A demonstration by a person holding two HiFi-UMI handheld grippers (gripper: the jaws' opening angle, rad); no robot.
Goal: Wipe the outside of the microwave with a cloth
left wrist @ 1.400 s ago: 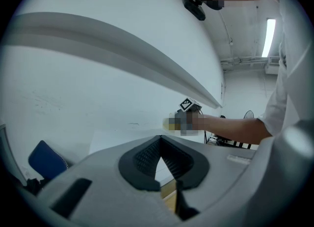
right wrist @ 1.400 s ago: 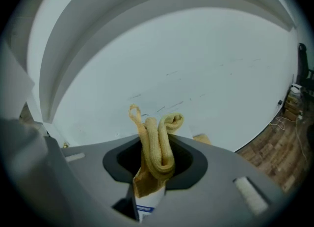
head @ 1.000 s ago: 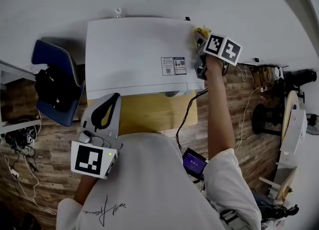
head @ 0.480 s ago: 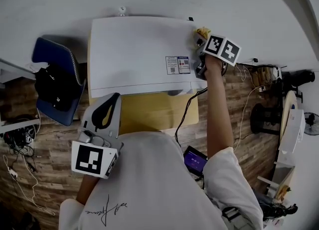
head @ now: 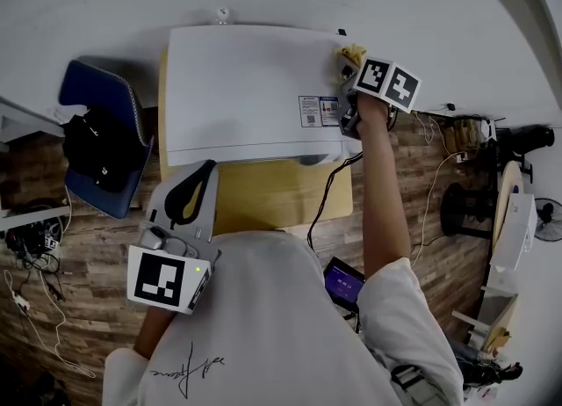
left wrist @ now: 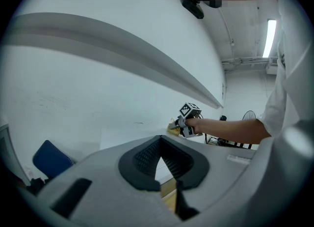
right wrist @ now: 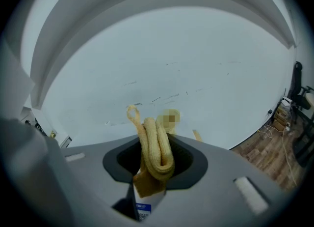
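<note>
Wood-plank flooring (head: 413, 184) runs under a white wall, and against that wall stands one low wooden stand (head: 263, 200) with one white microwave (head: 250, 88) on it, seen from above. One printed label (head: 317, 112) sits on the microwave's top panel near its right edge.

One yellow cloth (head: 352, 52) lies against the microwave's far right corner, where the top meets the side. The right gripper (head: 349, 68) has its two jaws clamped on that cloth. In the right gripper view the cloth (right wrist: 155, 147) is a folded roll pinched between the dark pads, with a small loop poking up past it and a flap hanging below. The marker cube on this gripper shows two patterned faces in the head view.

The left gripper (head: 203, 171) is held low, close to the person's chest and over the front edge of the stand, well apart from the microwave. Its two jaws are closed on each other at the tips with nothing between them — the left gripper view shows only a narrow wedge of gap behind the meeting pads (left wrist: 142, 157). Its cube shows one patterned face.

Left of the microwave stands one blue chair (head: 118, 97) with one black bag (head: 92, 154) on the seat. One small device with a lit purple screen (head: 342, 284) sits by the person's right arm, and loose cables (head: 35, 308) trail over the floor on the left.
</note>
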